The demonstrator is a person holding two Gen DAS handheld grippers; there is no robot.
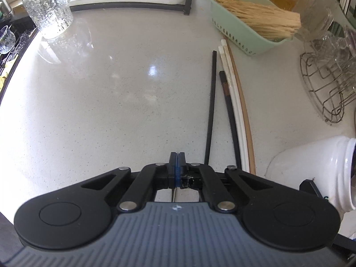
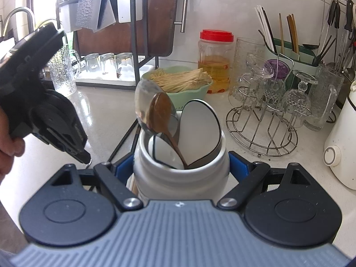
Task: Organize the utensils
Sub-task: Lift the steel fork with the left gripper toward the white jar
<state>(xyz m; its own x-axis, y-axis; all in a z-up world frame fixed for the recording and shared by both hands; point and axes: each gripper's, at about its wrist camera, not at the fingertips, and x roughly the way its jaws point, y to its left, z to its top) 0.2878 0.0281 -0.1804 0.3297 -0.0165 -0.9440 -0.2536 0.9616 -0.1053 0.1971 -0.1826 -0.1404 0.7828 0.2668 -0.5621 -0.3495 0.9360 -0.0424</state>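
Chopsticks (image 1: 224, 111) near ends hide behind the left gripper (image 1: 177, 155), which perhaps pinches something thin, unclear

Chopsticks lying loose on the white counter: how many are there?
5, side by side: one black chopstick farthest left, a shorter dark chopstick, two white chopsticks, then a brown wooden chopstick on the right. Their near ends hide behind the left gripper.

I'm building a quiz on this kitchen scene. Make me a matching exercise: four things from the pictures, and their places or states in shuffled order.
Things:
1. white jar
2. chopsticks
3. noodles
4. left gripper

Places or states:
A. in the green basket
B. shut, gripping nothing visible
C. clamped in the right gripper, holding spoons
D. lying loose on the counter

Pairs: 1-C, 2-D, 3-A, 4-B
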